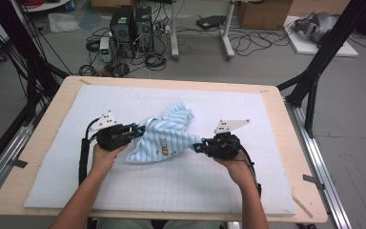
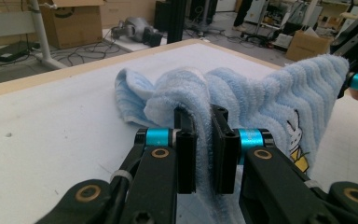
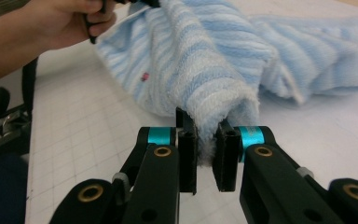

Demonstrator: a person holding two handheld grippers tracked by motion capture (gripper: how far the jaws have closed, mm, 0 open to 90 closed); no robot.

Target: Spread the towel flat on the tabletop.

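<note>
A light blue striped towel [image 1: 169, 136] lies bunched near the middle of the white gridded mat [image 1: 181, 183] that covers the wooden table [image 1: 293, 143], and it is stretched between the two grippers. The left gripper [image 1: 134, 129] is clamped on the towel's left edge; in the left gripper view a fold of terry cloth [image 2: 204, 135] is pinched between the two black jaws. The right gripper [image 1: 198, 146] is clamped on the towel's right corner, and in the right gripper view the cloth's thick end [image 3: 219, 105] is squeezed between its jaws, which stand close together on it. A small cartoon figure [image 1: 163, 144] is printed on the towel's near face (it looks like a rabbit, though it is too small to be sure). The rest of the towel rests rumpled on the mat behind the held edge. On the floor beyond the table stand cardboard boxes [image 1: 263, 14]; what they contain cannot be seen.
</note>
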